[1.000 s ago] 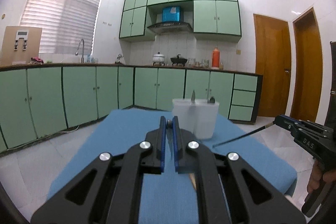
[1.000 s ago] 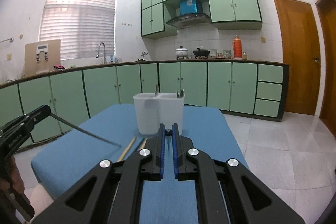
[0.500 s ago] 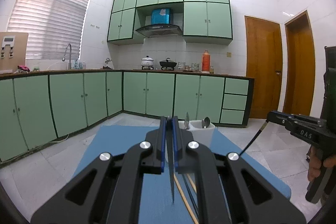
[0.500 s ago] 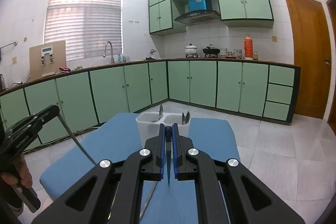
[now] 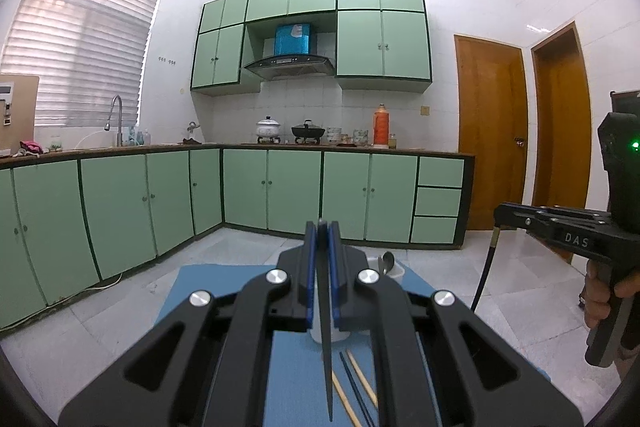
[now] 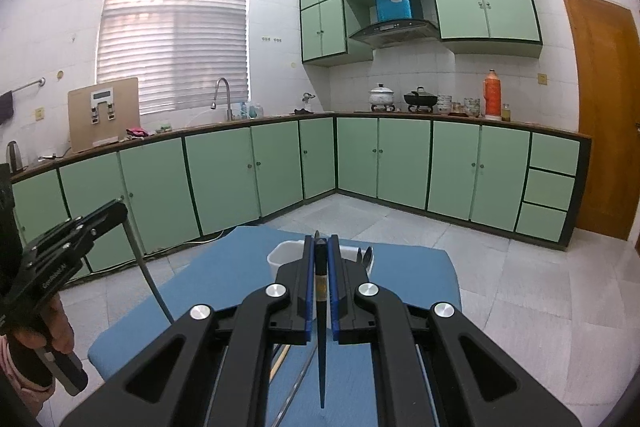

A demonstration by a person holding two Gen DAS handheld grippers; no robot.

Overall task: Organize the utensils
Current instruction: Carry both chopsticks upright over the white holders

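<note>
**Both tools loaded, hanging over the bench**

My left tool (image 5: pixel 322 227) is clamped on a dark chopstick (image 5: pixel 326 339), tip down. My right tool (image 6: pixel 320 241) pinches another dark chopstick (image 6: pixel 321 347) the same way. The white holder (image 6: pixel 282 255) sits near the blue bench's (image 6: pixel 420 267) far edge, with loose chopsticks (image 5: pixel 360 375) lying nearer me.

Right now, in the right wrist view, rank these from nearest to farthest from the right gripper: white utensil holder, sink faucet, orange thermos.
From the right gripper:
1. White utensil holder, just ahead on the blue mat.
2. Sink faucet, far left counter.
3. Orange thermos, back counter, right; it and the faucet are hard to separate.
</note>
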